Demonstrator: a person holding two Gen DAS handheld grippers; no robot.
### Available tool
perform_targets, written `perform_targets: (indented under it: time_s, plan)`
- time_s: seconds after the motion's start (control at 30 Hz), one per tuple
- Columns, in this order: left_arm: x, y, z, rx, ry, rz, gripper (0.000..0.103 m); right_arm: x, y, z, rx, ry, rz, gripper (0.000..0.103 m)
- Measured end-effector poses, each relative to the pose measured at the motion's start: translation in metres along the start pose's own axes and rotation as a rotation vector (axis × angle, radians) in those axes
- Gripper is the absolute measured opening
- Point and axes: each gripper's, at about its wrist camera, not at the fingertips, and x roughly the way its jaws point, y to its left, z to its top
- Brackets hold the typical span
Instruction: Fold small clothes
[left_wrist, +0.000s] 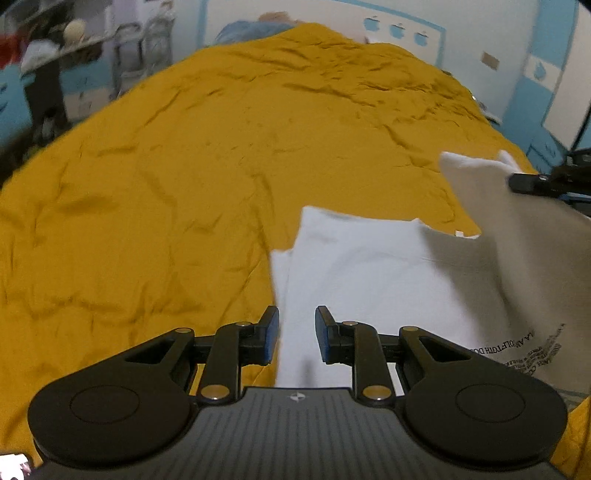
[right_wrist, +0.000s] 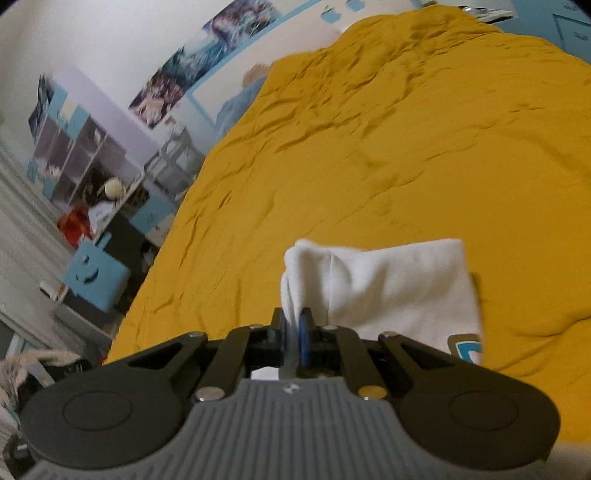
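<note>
A small white T-shirt (left_wrist: 369, 269) lies on a mustard-yellow bedspread (left_wrist: 184, 166), with dark print near its lower right. My left gripper (left_wrist: 296, 328) is open and empty, its jaws straddling the shirt's left edge just above the cloth. My right gripper (right_wrist: 295, 325) is shut on a bunched edge of the white shirt (right_wrist: 388, 288) and lifts it off the yellow bedspread (right_wrist: 406, 147). In the left wrist view the right gripper (left_wrist: 517, 181) shows at the right edge, holding the raised side of the shirt.
The bed's left edge drops to a floor with a blue box (right_wrist: 96, 277) and shelves (right_wrist: 85, 147) full of items. A blue-and-white wall (left_wrist: 406, 29) runs behind the bed. A bluish bundle (left_wrist: 251, 27) sits at the bed's far end.
</note>
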Motion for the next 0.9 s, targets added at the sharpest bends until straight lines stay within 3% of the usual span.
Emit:
perform_targets:
  time_s: [0.4, 0.57, 0.77, 0.9]
  plan:
    - [0.0, 0.06, -0.025, -0.166, 0.008, -0.07, 0.027, 0.095, 0.101, -0.055, -0.112, 0.122, -0.046, 0.002]
    - [-0.001, 0.07, -0.032, -0.195, 0.009, -0.085, 0.027, 0.134, 0.119, -0.066, -0.162, 0.165, -0.092, 0.002]
    - [0.001, 0.077, -0.037, -0.246, 0.023, -0.105, 0.028, 0.164, 0.113, -0.084, -0.202, 0.269, -0.101, 0.003]
    - [-0.011, 0.081, -0.037, -0.294, 0.012, -0.143, 0.041, 0.16, 0.121, -0.086, -0.199, 0.308, -0.065, 0.018]
